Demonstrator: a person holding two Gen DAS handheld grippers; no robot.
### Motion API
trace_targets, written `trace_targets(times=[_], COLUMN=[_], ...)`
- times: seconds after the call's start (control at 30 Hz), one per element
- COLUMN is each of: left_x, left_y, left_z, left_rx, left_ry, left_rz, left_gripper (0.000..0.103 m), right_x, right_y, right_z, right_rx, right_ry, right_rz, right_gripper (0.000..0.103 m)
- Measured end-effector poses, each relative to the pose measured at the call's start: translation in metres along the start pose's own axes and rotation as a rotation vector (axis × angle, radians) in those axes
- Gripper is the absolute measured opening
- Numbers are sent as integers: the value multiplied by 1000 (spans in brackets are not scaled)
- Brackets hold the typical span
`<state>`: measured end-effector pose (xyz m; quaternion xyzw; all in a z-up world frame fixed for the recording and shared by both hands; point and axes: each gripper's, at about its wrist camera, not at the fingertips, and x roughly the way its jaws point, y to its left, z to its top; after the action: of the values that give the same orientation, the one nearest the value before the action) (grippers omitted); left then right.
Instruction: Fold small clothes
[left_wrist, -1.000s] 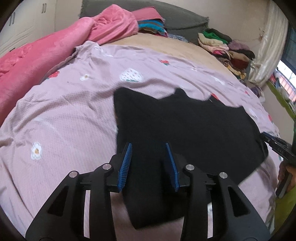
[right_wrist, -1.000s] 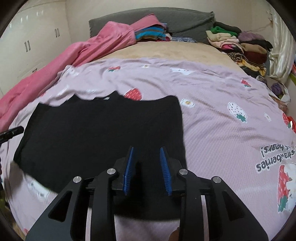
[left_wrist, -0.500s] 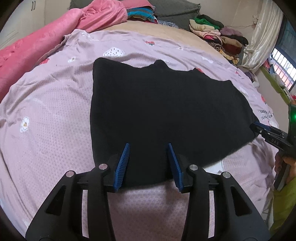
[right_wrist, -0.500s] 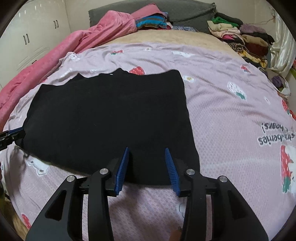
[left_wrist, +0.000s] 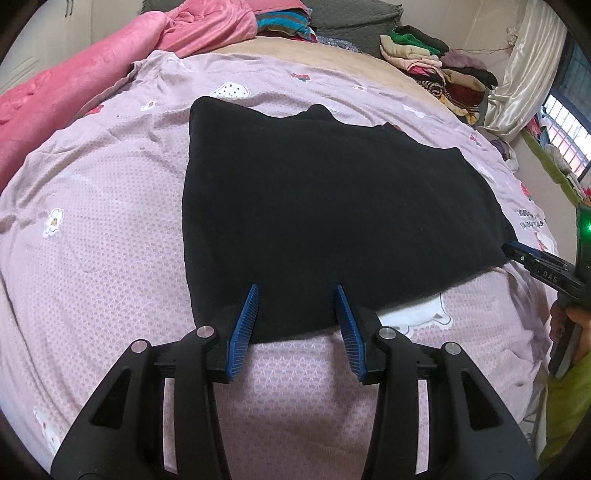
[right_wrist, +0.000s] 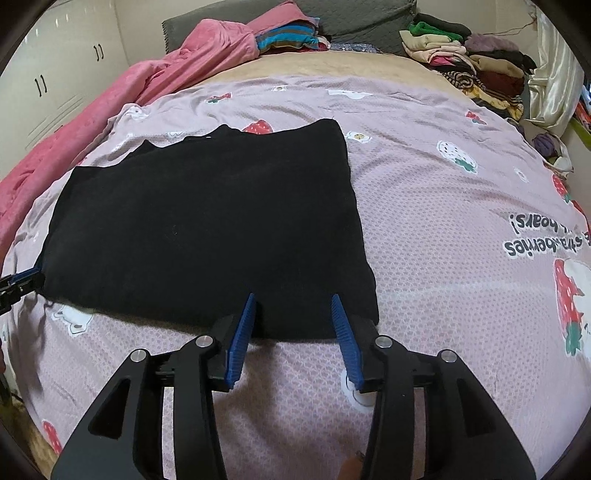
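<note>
Garment lay flat on bed, near hem between parted, empty jaws of left gripper and right gripper, apparently just released; both had just been opening.

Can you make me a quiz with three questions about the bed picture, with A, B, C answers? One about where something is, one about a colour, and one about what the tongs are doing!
1. Where does the black top lie?
A. Spread flat on the sheet
B. On the clothes pile
C. Under the blanket

2. What colour are the pads of the tongs?
A. Red
B. Blue
C. Yellow

3. What are the right tongs doing?
A. Squeezing the top
B. Holding a sock
C. Standing open at the top's near edge

Answers:
1 A: the top lies flat on the lilac strawberry sheet, far from the pile by the curtain.
2 B: the ribbed pads are blue on both tongs.
3 C: the jaws have just been opening, with a wide gap; the hem lies between them, unpinched. The left tongs stand open the same way.
</note>
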<state>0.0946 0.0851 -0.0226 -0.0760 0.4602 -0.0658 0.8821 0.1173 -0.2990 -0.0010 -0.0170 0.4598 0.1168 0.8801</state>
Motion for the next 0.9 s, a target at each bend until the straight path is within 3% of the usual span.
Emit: trace_targets(times=[0.23, 0.3, 0.37, 0.57, 0.73, 0.9], left_x=[-7, -11, -16, -27, -36, -42], left_y=[-1, -1, -2, 0, 6, 11], left_z=[-6, -7, -8, -11, -11, -11], left_rx=[-2, -3, -1, -1, -11, -25], left_ry=[5, 2, -6, -20, -41, -55], left_rz=[-15, -28, -27, -15, 9, 17], left_gripper=[37, 48, 51, 66, 91, 93], right_x=[-11, -16, -21, -41, -53, -60], right_y=[2, 3, 4, 17, 29, 41], right_z=[-7, -9, -10, -11, -11, -10], right_rx=[10, 12, 16, -9, -34, -50], right_ry=[-9, -19, -29, -79, -108, -124], right_rz=[-6, -4, 2, 4, 1, 8], right_gripper=[52, 56, 59, 84, 94, 96])
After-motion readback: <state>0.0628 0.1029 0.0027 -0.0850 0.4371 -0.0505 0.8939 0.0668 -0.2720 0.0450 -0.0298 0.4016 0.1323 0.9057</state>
